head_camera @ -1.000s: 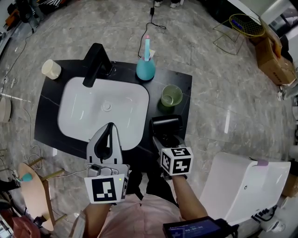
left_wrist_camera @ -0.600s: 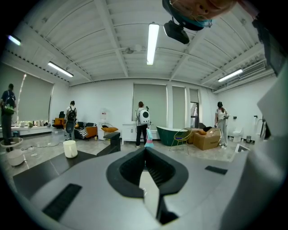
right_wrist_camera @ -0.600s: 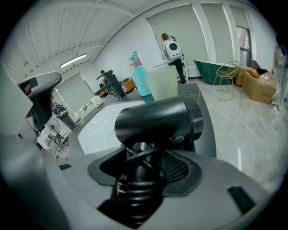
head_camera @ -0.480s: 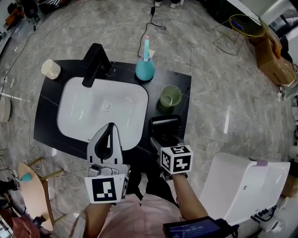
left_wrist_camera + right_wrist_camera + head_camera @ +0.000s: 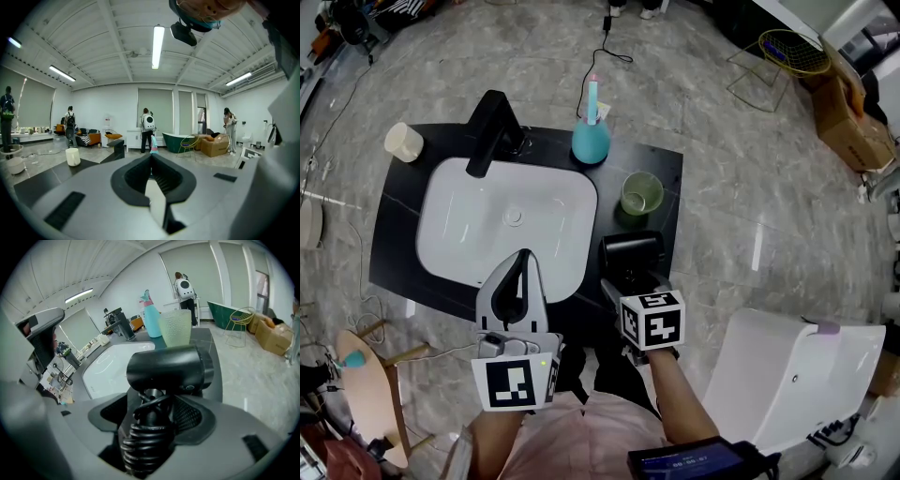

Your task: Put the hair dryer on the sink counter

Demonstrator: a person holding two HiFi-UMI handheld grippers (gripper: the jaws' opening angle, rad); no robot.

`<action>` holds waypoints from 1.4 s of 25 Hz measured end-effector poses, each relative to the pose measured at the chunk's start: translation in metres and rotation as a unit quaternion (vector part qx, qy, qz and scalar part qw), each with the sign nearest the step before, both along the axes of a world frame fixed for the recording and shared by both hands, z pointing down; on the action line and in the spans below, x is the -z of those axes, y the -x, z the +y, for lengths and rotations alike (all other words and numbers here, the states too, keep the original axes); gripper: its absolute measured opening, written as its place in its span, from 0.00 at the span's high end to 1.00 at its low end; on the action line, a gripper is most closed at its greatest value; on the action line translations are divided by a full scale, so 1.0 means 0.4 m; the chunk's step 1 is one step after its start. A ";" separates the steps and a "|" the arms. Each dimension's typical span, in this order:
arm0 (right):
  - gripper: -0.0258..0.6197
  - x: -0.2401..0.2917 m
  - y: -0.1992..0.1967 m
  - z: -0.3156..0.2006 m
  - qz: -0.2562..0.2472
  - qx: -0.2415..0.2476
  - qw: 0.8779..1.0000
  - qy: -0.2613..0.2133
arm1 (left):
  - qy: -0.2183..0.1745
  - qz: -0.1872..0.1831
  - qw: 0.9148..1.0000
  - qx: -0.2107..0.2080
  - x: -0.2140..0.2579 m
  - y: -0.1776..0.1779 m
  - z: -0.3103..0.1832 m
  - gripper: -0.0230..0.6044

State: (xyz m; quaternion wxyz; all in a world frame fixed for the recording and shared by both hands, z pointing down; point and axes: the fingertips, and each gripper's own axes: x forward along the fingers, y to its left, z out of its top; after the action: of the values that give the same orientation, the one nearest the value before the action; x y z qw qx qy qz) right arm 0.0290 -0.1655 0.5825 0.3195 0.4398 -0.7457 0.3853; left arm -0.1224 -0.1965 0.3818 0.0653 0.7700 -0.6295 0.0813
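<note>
The black hair dryer (image 5: 633, 249) lies on the black sink counter (image 5: 664, 167), at its front right corner, just right of the white basin (image 5: 487, 225). Its barrel (image 5: 168, 367) lies crosswise in the right gripper view, and the handle with the coiled cord runs back between the jaws. My right gripper (image 5: 630, 279) is opening: a gap shows beside the handle, so the pads no longer press on it. My left gripper (image 5: 522, 255) hovers over the basin's front edge, shut and empty, its tips meeting (image 5: 151, 155).
On the counter stand a green cup (image 5: 641, 193) just beyond the dryer, a teal bottle (image 5: 592, 141), a black faucet (image 5: 492, 127) and a white cup (image 5: 403, 141). A white tub (image 5: 787, 375) stands at the right, a wooden stool (image 5: 366, 384) at the left.
The right gripper's marker cube has edged slightly left and toward me. The hair dryer stays in place on the counter. The left gripper has not moved.
</note>
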 end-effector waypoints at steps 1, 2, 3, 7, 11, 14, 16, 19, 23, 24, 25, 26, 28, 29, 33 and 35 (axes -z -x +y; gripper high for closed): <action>0.47 0.004 -0.001 0.000 -0.001 -0.001 1.000 0.000 | -0.001 0.000 1.000 0.000 0.001 -0.001 0.001 0.95; 0.47 0.009 -0.002 0.000 -0.002 -0.001 1.000 -0.002 | -0.001 0.001 1.000 -0.001 0.002 -0.001 0.002 0.95; 0.47 0.015 -0.004 0.000 -0.002 -0.002 1.000 -0.004 | -0.002 0.001 1.000 -0.001 0.004 -0.002 0.003 0.95; 0.47 0.068 -0.022 -0.006 -0.002 -0.007 1.000 -0.023 | -0.009 0.013 1.000 -0.001 0.025 -0.002 0.005 0.95; 0.48 0.186 -0.024 -0.025 -0.012 -0.011 0.997 -0.075 | -0.035 0.022 0.999 -0.002 0.088 -0.001 0.006 0.95; 0.51 0.311 -0.024 -0.043 -0.026 -0.023 0.990 -0.134 | -0.069 0.033 0.997 -0.010 0.165 -0.011 0.012 0.95; 0.53 0.413 -0.023 -0.054 -0.039 -0.032 0.981 -0.188 | -0.092 0.039 0.995 -0.017 0.224 -0.020 0.023 0.95; 0.65 0.572 -0.021 -0.060 -0.065 -0.042 0.958 -0.275 | -0.128 0.041 0.991 -0.026 0.319 -0.034 0.045 0.95; 0.83 0.747 -0.026 -0.052 -0.065 -0.052 0.917 -0.391 | -0.167 0.046 0.984 -0.042 0.417 -0.050 0.068 0.95; 0.88 0.780 -0.026 -0.048 -0.060 -0.055 0.906 -0.416 | -0.174 0.046 0.983 -0.045 0.435 -0.052 0.071 0.95; 0.93 0.808 -0.027 -0.044 -0.054 -0.058 0.896 -0.438 | -0.180 0.047 0.981 -0.048 0.451 -0.055 0.075 0.95; 0.96 0.832 -0.027 -0.040 -0.048 -0.060 0.887 -0.455 | -0.187 0.047 0.980 -0.051 0.467 -0.059 0.077 0.95; 0.96 0.872 -0.028 -0.031 -0.037 -0.060 0.874 -0.481 | -0.199 0.047 0.977 -0.059 0.497 -0.070 0.082 0.95; 0.96 0.890 -0.029 -0.027 -0.034 -0.060 0.868 -0.491 | -0.205 0.047 0.976 -0.062 0.511 -0.075 0.084 0.95; 0.96 0.925 -0.036 -0.007 -0.028 -0.064 0.856 -0.513 | -0.220 0.047 0.972 -0.067 0.539 -0.086 0.093 0.95; 0.96 0.935 -0.039 -0.001 -0.025 -0.063 0.851 -0.521 | -0.223 0.048 0.971 -0.069 0.542 -0.090 0.096 0.95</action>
State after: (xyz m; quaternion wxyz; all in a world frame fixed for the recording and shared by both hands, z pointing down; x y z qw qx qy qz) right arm 0.0445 -0.1657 0.2087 0.0001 0.5780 -0.8155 -0.0294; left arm -0.0866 -0.1579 0.1652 -0.0838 0.8098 -0.5730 -0.0943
